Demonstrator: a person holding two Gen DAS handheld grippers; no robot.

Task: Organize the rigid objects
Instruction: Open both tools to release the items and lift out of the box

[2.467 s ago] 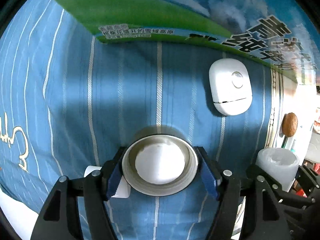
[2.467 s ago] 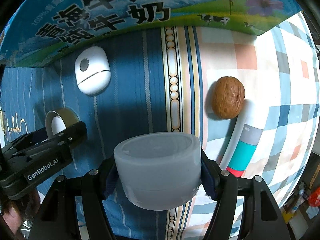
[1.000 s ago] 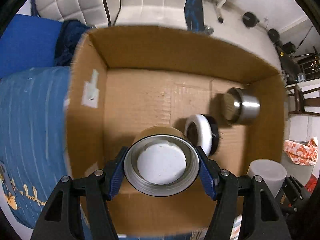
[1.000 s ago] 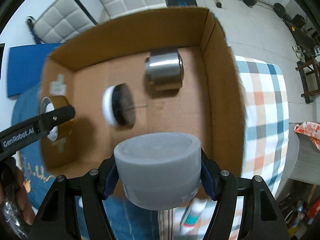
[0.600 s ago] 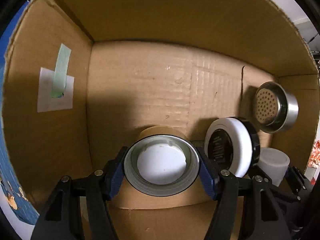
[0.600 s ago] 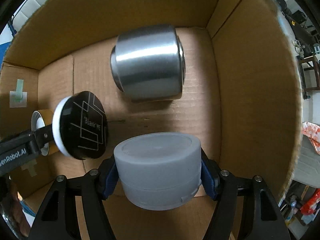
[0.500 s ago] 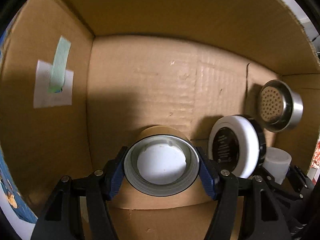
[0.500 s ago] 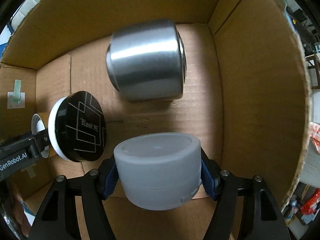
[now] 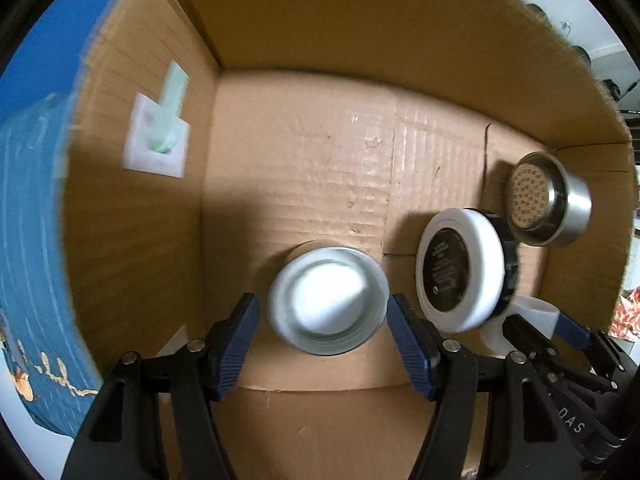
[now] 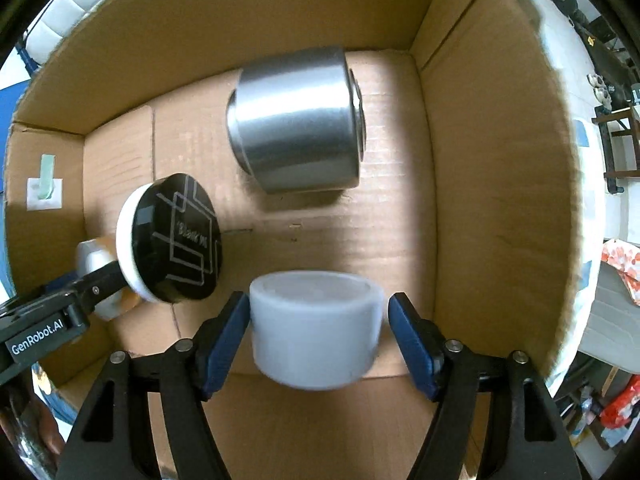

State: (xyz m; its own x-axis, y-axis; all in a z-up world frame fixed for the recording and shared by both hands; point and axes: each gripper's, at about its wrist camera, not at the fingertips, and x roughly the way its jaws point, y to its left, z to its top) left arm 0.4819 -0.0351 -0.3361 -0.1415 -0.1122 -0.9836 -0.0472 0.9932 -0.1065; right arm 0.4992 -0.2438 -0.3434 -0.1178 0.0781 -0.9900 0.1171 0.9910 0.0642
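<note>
Both grippers are inside the cardboard box [image 9: 360, 40]. My left gripper [image 9: 322, 320] is open; the gold tape roll [image 9: 328, 300] lies between its spread fingers, blurred and free of the pads. My right gripper [image 10: 318, 320] is open too; the frosted white jar [image 10: 316, 328] sits between its fingers with gaps on both sides. The jar's edge shows in the left wrist view [image 9: 520, 320], and the tape roll in the right wrist view [image 10: 96, 264].
In the box [image 10: 480, 200] a black-and-white round tin [image 9: 464, 268] [image 10: 172, 236] stands on edge between the two items. A steel cup [image 9: 548, 200] [image 10: 296, 120] lies on its side at the back. Blue striped cloth [image 9: 32, 240] lies outside on the left.
Both grippers carried their items from the cloth into the box. In the last half second both sets of fingers opened, letting go of the tape roll and the jar.
</note>
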